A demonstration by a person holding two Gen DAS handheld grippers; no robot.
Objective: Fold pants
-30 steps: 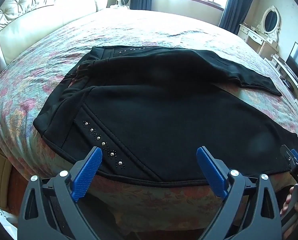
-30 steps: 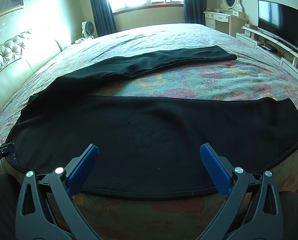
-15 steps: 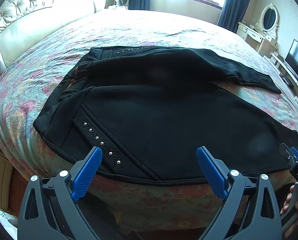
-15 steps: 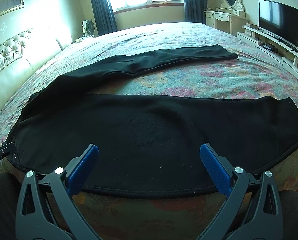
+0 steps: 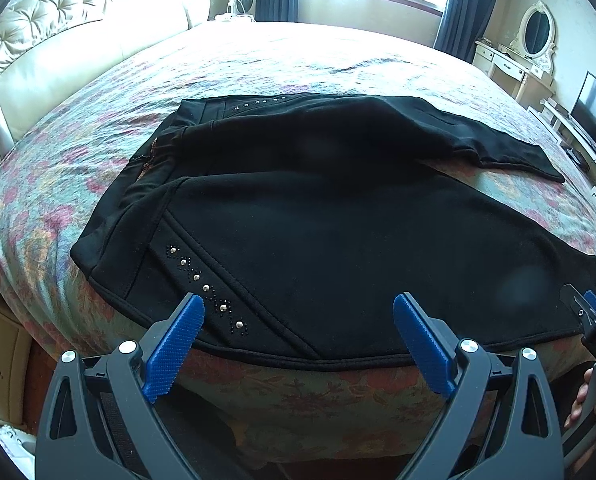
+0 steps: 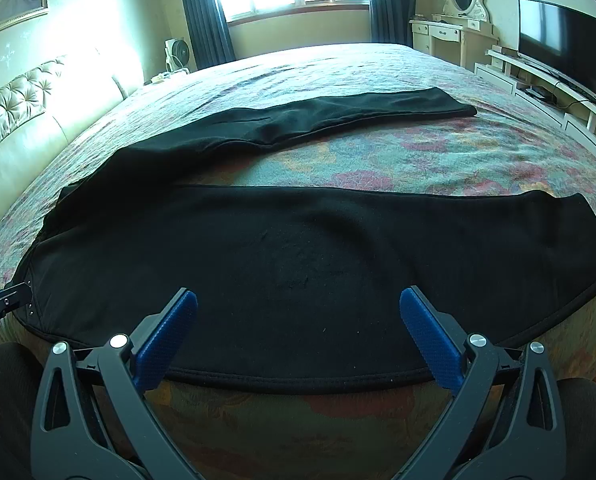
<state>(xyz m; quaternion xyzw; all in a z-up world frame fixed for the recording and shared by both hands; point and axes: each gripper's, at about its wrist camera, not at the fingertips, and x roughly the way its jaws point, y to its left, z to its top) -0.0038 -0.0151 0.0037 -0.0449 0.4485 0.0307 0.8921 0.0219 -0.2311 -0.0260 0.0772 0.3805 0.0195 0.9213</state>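
Now: one pants [image 5: 317, 232] on bed [image 5: 258, 60]; two tongs [image 5: 298, 320] [image 6: 298, 320] agape.

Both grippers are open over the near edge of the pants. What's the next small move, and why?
Probably lower both and close on the near leg's hem edge. The pants lie flat on the bed, legs spread apart, unfolded. The left hand-held gripper and right hand-held gripper hang open, holding nothing.

left wrist: bed [image 5: 98, 128] edge, facing across | right wrist: same | shared: pants [image 5: 337, 220]
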